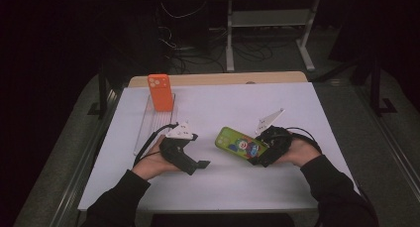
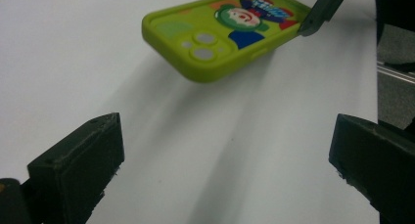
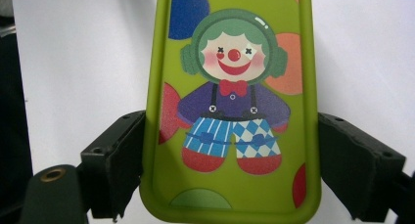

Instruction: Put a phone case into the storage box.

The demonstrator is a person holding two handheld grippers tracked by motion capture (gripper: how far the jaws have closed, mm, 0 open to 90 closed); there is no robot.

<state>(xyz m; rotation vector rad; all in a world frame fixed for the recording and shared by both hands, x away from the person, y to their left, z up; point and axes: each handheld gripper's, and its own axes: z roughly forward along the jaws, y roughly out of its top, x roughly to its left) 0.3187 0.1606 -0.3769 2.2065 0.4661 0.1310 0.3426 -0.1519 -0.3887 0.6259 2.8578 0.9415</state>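
Observation:
A lime-green phone case (image 1: 237, 143) printed with a clown hangs a little above the white table top (image 1: 223, 103), throwing a shadow below it. My right gripper (image 1: 258, 155) is shut on it, one pad on each long edge near its bottom end, as the right gripper view shows (image 3: 230, 170). The case (image 3: 235, 111) points away from that gripper. My left gripper (image 1: 199, 164) rests low on the table to the left, open, with nothing between its jaws (image 2: 225, 170). It faces the camera end of the case (image 2: 225, 33).
An orange phone case (image 1: 160, 92) stands upright at the far end of a clear plastic tray (image 1: 147, 124) at the table's left. A wooden edge (image 1: 218, 79) runs along the back. Cables and white table legs lie on the dark floor beyond.

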